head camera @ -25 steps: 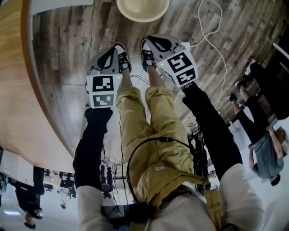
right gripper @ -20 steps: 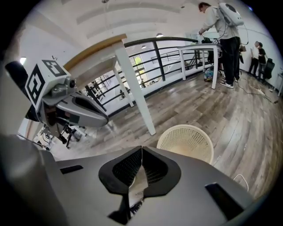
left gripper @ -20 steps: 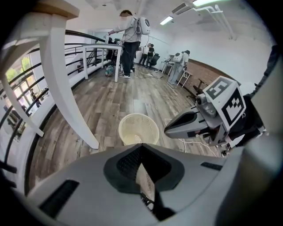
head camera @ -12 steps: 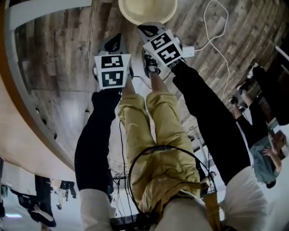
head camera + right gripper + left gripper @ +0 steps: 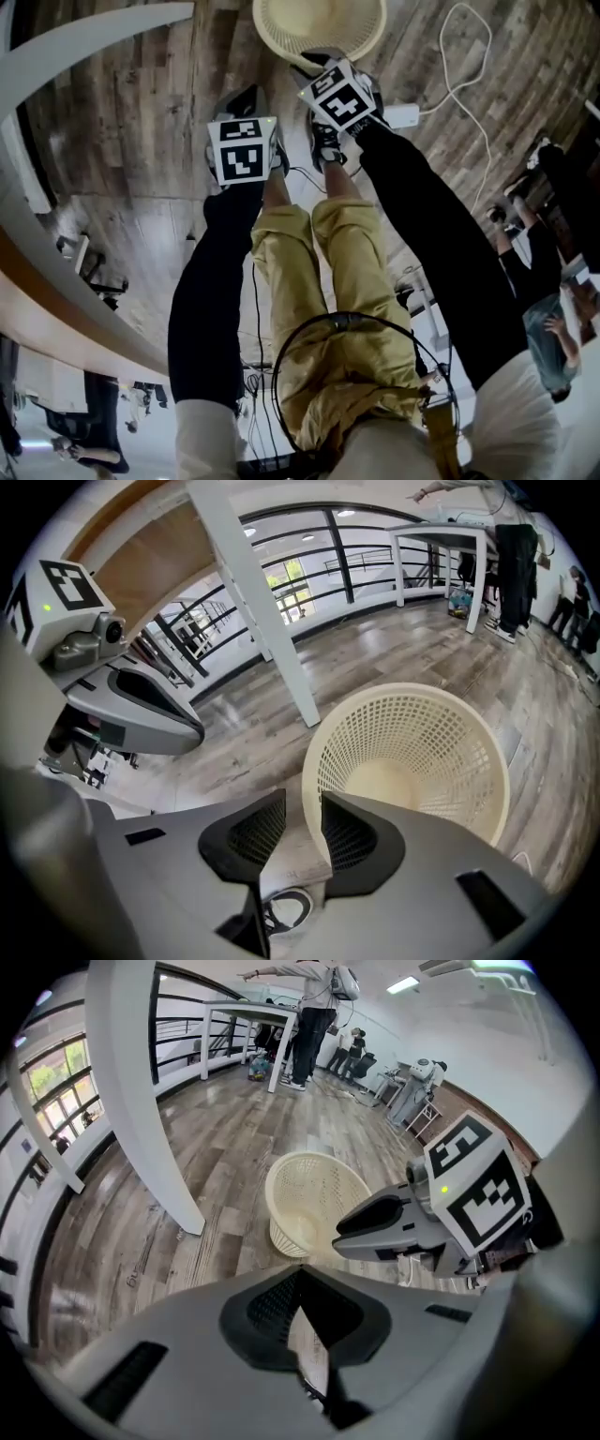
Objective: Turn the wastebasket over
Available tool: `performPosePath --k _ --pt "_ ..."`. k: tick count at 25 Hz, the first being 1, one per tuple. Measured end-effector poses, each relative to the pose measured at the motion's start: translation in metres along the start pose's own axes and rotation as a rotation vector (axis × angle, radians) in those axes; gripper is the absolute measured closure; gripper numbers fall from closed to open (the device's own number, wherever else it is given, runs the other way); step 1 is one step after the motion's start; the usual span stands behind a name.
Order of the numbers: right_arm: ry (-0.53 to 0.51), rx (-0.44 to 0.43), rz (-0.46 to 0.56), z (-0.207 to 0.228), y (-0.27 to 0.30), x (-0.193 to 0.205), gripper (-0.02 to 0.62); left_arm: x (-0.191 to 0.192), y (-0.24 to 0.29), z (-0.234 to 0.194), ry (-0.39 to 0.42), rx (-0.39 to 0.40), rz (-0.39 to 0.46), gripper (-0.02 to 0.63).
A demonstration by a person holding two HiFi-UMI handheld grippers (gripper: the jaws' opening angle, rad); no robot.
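A cream mesh wastebasket (image 5: 319, 23) stands upright on the wooden floor, mouth up, at the top of the head view. My right gripper (image 5: 314, 64) reaches its near rim. In the right gripper view the basket (image 5: 412, 752) fills the right half. The right gripper (image 5: 303, 803) is open, its jaws have just been opening, and the near rim shows through the gap, unpressed. My left gripper (image 5: 246, 94) hangs left of the basket, short of it. Its jaws (image 5: 300, 1279) meet at the tips, holding nothing. The basket (image 5: 314, 1199) lies just ahead, with the right gripper (image 5: 342, 1232) beside it.
A white post (image 5: 141, 1101) (image 5: 253, 602) rises from the floor left of the basket. A white power strip (image 5: 403, 114) with its cable lies to the right. My shoes (image 5: 323, 141) stand just behind the grippers. A railing and tables with people stand farther back.
Both grippers have dropped toward the floor and moved up the picture toward the basket. The right gripper's tip, earlier short of the basket, now overlaps its near rim.
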State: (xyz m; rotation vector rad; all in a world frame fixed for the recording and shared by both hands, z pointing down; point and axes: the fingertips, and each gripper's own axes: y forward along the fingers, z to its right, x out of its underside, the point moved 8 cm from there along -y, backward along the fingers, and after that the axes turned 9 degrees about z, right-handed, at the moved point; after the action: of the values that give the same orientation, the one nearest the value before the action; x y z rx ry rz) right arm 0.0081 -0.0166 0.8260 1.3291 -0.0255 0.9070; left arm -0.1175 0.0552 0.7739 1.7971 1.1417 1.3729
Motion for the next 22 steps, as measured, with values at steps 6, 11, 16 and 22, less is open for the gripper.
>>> performPosePath --k 6,11,16,22 --pt "-0.02 -0.022 -0.073 0.005 0.028 0.017 0.471 0.008 0.022 -0.004 -0.008 0.008 -0.025 0.604" --pt "-0.121 -0.051 -0.149 0.005 0.048 0.024 0.471 0.008 0.035 -0.01 -0.028 0.004 -0.032 0.604" --pt "-0.217 -0.012 -0.159 0.009 0.051 0.019 0.508 0.014 0.032 -0.015 -0.041 0.003 -0.042 0.604" --pt "-0.184 -0.032 -0.115 0.01 0.025 0.001 0.518 0.012 0.017 -0.014 -0.048 -0.015 -0.06 0.604"
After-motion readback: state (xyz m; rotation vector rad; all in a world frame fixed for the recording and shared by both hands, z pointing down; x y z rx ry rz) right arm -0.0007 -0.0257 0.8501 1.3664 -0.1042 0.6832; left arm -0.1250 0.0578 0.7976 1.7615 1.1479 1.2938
